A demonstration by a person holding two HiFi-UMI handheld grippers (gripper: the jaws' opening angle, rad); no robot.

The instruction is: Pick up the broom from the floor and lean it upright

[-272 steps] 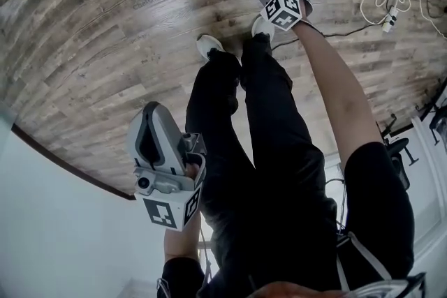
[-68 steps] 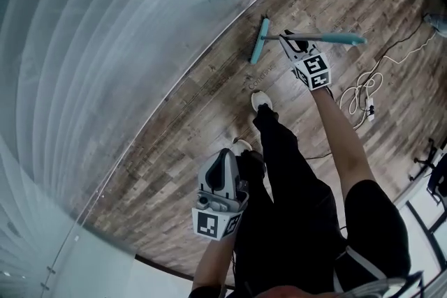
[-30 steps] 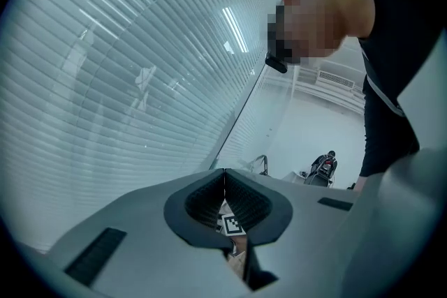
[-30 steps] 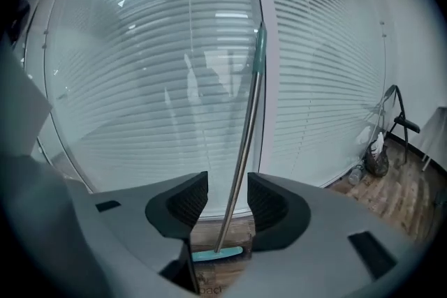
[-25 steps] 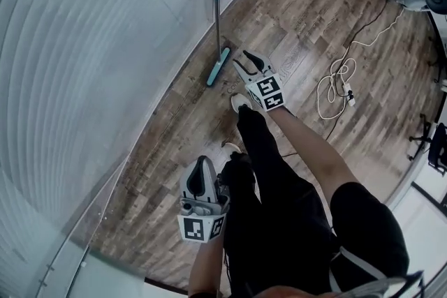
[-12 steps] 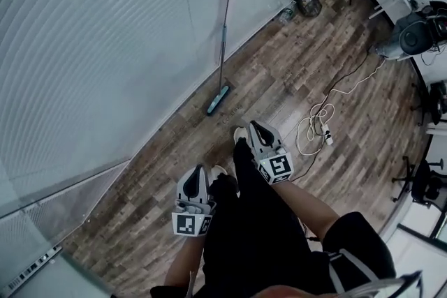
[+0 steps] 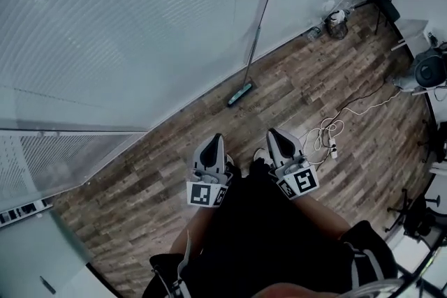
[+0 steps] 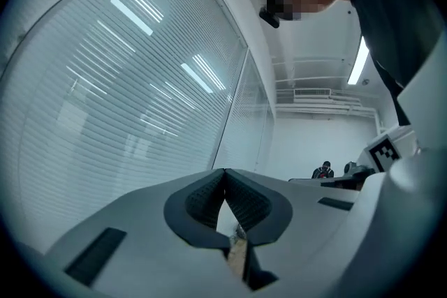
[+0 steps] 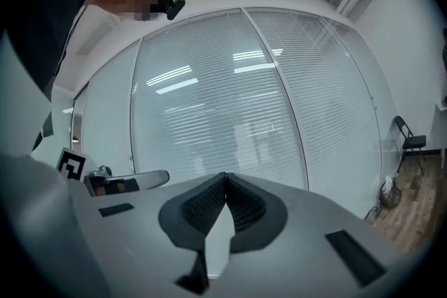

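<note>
**Q:** What differs from the head view a second earlier?

**A:** Then your right gripper (image 7: 274, 134) reached low, jaws spread, just beside the broom's head at the foot of the glass wall (image 7: 140, 24). Now it is drawn back from that wall, level with your left gripper (image 7: 216, 143), both close in front of your body. Its jaws have just been closing and now meet tip to tip, with nothing between them. The left gripper's jaws are likewise pressed together and empty. Both are well apart from the broom (image 7: 253, 56), which leans against the glass wall as it did then.

**Q:** How does the broom lie?

**A:** Its long axis runs steeply upward along the glass wall. The teal head rests on the wood floor (image 7: 349, 150) at the wall's foot. The handle points up and tilts toward the wall, passing out of the head view's top edge. A white cable (image 7: 328, 136) lies on the floor farther from the wall.
</note>
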